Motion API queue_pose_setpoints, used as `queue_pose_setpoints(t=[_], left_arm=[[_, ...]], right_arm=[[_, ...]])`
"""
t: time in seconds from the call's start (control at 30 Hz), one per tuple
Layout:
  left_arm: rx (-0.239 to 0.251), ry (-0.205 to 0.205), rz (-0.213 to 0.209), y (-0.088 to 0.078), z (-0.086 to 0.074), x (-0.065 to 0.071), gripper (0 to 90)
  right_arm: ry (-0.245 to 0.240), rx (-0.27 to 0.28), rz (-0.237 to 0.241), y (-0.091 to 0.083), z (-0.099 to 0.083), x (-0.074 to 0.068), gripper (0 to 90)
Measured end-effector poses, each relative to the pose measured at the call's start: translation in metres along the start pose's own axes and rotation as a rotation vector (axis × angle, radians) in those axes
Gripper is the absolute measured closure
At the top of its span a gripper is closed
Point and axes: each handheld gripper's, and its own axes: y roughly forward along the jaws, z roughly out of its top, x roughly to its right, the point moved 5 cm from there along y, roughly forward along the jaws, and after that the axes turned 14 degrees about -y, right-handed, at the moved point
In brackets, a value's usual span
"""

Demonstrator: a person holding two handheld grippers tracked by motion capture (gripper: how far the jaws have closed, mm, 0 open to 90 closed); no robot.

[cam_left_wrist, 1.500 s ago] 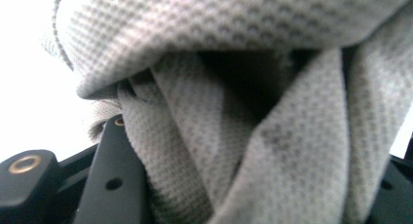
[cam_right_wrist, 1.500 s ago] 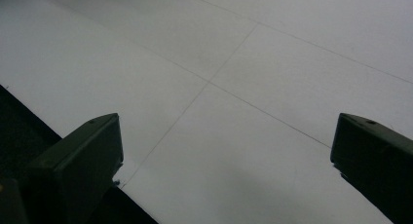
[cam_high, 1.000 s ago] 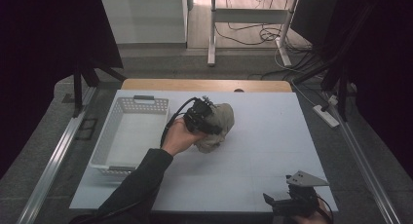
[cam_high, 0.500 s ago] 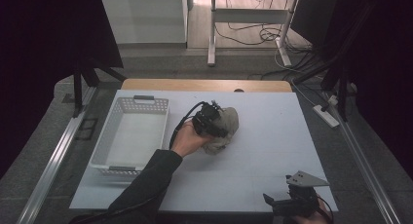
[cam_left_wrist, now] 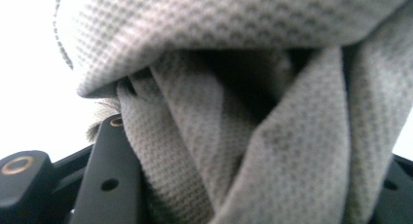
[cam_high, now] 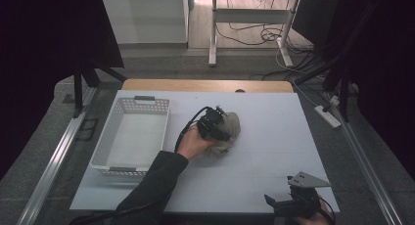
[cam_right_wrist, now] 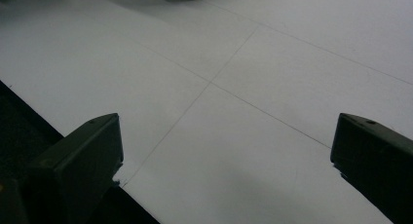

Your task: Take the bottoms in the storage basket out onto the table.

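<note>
Grey waffle-weave cloth point(cam_high: 229, 132) sits bunched near the middle of the white table point(cam_high: 274, 151), a little toward its far edge, with the left gripper point(cam_high: 215, 126) clamped on it; in the left gripper view the fabric point(cam_left_wrist: 253, 117) is bunched between the black jaws. A white basket point(cam_high: 132, 137) stands by the left edge. At the near right corner the right gripper point(cam_high: 298, 201) rests, jaws spread wide over bare table.

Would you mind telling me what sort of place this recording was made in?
Probably a lab or workshop set up for recording: a white work table fenced by dark curtains, loose cables on the floor behind, and a power strip beside it.
</note>
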Motion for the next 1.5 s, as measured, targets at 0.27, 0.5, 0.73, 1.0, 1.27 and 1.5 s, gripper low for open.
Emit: queue_pose_setpoints(t=[0.27,0.5,0.73,1.0,1.27,1.5], left_arm=[[-0.013,0.010,0.002,0.012,-0.003,-0.003,47.5],[-0.005,0.013,-0.015,0.020,-0.005,-0.005,46.5],[0.001,0.035,-0.017,0.024,-0.007,-0.006,43.2],[0.008,0.045,0.003,0.029,-0.009,-0.006,35.9],[0.022,0.025,0.025,0.037,-0.012,-0.006,22.9],[0.026,0.008,0.017,0.037,-0.011,-0.008,16.7]], right_arm=[[-0.001,0.000,0.000,0.000,0.000,0.000,0.0],[-0.003,0.000,0.000,0.000,0.000,0.000,0.0],[-0.008,-0.003,0.001,0.000,0.000,-0.001,0.0],[-0.009,-0.004,0.003,0.000,0.000,-0.001,0.0],[-0.012,-0.007,0.004,0.001,0.000,-0.001,0.0],[-0.009,-0.005,0.006,0.001,0.000,-0.001,0.0]])
